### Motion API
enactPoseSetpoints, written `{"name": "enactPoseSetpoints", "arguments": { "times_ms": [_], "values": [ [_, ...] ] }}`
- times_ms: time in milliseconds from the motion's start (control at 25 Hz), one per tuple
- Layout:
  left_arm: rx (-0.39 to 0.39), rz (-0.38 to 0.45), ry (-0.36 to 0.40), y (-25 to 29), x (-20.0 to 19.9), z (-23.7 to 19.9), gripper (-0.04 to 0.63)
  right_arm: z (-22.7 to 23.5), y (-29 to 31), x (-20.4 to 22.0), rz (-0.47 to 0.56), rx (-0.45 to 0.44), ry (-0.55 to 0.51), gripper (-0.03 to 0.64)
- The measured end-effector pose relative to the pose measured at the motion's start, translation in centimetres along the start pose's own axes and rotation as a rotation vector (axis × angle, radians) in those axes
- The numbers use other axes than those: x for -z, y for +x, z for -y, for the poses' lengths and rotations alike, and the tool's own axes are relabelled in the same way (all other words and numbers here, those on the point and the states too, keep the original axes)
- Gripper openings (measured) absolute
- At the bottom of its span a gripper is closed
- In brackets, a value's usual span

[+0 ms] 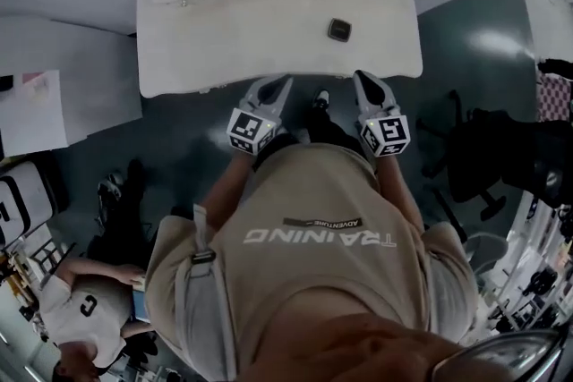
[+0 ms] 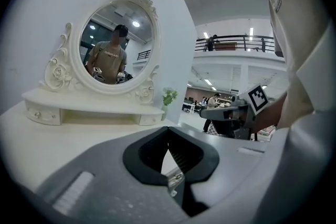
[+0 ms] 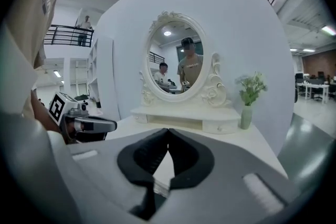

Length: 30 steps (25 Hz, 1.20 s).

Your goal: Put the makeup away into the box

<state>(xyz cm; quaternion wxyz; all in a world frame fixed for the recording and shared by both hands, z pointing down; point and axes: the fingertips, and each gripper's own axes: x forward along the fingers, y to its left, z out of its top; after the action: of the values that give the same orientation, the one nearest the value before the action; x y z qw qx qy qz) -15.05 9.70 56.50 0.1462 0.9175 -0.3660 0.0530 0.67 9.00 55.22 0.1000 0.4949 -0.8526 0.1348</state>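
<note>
A small dark square makeup compact [image 1: 338, 29] lies on the white vanity table [image 1: 224, 40], right of its middle. No box shows in any view. My left gripper [image 1: 278, 82] and right gripper [image 1: 363, 77] hover side by side at the table's near edge, short of the compact. The left gripper [image 2: 168, 129] has its jaws shut with nothing between them. In the same state is the right gripper [image 3: 168, 131], shut and empty. Each gripper view catches the other gripper off to the side, the right gripper [image 2: 231, 112] and the left gripper [image 3: 84, 124].
An oval mirror [image 3: 181, 57] on a low drawer shelf [image 2: 89, 110] stands at the table's back. A small vase with a green plant [image 3: 247, 99] sits at the back right corner. A black office chair [image 1: 488, 157] stands at the right, and a person [image 1: 81, 309] sits low at the left.
</note>
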Motion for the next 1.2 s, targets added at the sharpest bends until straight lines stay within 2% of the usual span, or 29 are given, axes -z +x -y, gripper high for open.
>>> {"name": "enactPoseSetpoints", "arguments": {
  "times_ms": [240,400,560,760,960,1200],
  "values": [
    [-0.024,-0.010,0.066,6.4,-3.8,0.2,0.006,6.8,3.0,-2.5,0.039,-0.038,0.015,0.003],
    [-0.070,-0.035,0.021,11.2,-4.7,0.0,0.006,11.7,3.8,-1.7,-0.005,-0.081,0.034,0.003],
    [-0.103,-0.067,0.028,14.4,-4.4,0.2,0.006,15.9,5.6,-0.9,-0.030,-0.110,0.052,0.003],
    [-0.123,-0.108,0.026,16.5,-4.2,-0.5,0.006,20.1,7.7,0.3,-0.062,-0.080,0.115,0.003],
    [-0.126,-0.092,0.024,17.9,-5.5,-2.3,0.006,22.1,10.1,1.2,-0.107,-0.066,0.198,0.003],
    [-0.078,-0.081,0.011,19.0,-5.1,-5.0,0.006,21.1,12.3,0.6,-0.147,-0.041,0.138,0.004]
  ]
}}
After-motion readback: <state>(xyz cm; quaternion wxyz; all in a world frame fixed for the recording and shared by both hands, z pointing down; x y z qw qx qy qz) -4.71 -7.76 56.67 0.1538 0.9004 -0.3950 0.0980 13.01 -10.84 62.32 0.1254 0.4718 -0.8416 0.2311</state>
